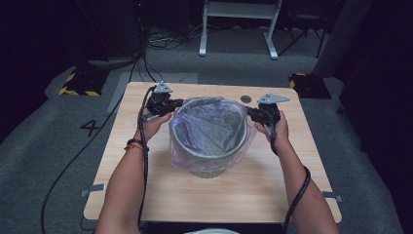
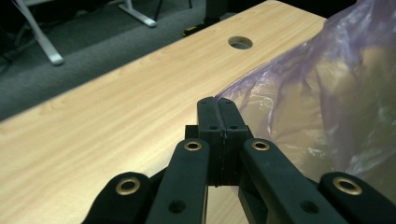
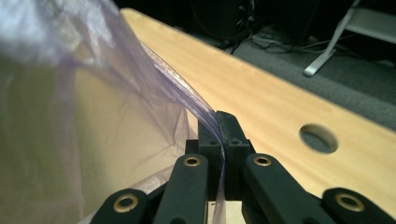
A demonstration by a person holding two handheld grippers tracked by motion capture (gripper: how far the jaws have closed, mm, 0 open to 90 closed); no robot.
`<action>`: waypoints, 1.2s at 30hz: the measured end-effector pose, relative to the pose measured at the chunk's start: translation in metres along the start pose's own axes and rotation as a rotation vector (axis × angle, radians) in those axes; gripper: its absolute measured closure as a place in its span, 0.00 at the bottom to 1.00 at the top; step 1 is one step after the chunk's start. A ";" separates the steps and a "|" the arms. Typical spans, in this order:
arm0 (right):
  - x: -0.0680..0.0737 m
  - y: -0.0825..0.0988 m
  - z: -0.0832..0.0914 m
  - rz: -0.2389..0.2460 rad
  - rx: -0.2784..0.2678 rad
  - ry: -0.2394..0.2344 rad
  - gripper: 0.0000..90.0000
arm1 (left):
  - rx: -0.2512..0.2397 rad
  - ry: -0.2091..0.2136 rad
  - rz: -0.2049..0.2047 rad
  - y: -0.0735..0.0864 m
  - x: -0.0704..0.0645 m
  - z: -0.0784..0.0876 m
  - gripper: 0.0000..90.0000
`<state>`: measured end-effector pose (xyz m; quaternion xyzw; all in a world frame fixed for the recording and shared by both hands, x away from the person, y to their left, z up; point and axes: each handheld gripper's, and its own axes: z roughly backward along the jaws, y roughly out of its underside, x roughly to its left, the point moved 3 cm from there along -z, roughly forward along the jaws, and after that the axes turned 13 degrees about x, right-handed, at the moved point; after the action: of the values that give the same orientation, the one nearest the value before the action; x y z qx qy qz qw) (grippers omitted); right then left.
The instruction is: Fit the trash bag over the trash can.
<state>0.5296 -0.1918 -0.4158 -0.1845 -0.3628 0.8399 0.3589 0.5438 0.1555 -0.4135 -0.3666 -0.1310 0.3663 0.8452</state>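
Note:
A grey-green bucket (image 1: 209,163) stands in the middle of the wooden table (image 1: 146,195), lined with a thin purple plastic bag (image 1: 207,124) whose rim folds over the bucket's top. My left gripper (image 1: 179,103) is at the bag's left edge, shut on the film (image 2: 261,93). My right gripper (image 1: 248,112) is at the bag's right edge, shut on the film (image 3: 187,98) as well. In each gripper view the bag's edge runs into the seam between the closed jaws, left gripper (image 2: 217,103), right gripper (image 3: 218,117).
A round cable hole (image 1: 246,99) lies in the table's far side, also seen as the hole (image 2: 240,42) and the hole (image 3: 319,138). White desk legs (image 1: 202,29) and cables stand on the grey carpet beyond. Yellow-black floor blocks (image 1: 78,83) flank the far corners.

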 end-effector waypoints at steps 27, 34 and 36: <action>0.013 0.048 0.009 0.101 -0.029 0.023 0.57 | -0.067 -0.042 -0.004 0.072 -0.026 0.036 0.41; 0.007 0.048 0.033 0.151 -0.062 0.059 0.45 | -0.139 -0.013 -0.022 0.088 -0.031 0.074 0.26; 0.004 0.048 0.038 0.142 -0.069 0.068 0.43 | -0.150 -0.007 -0.035 0.091 -0.035 0.082 0.25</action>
<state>0.4826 -0.2298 -0.4261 -0.2504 -0.3651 0.8436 0.3039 0.4311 0.2155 -0.4195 -0.4253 -0.1674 0.3419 0.8211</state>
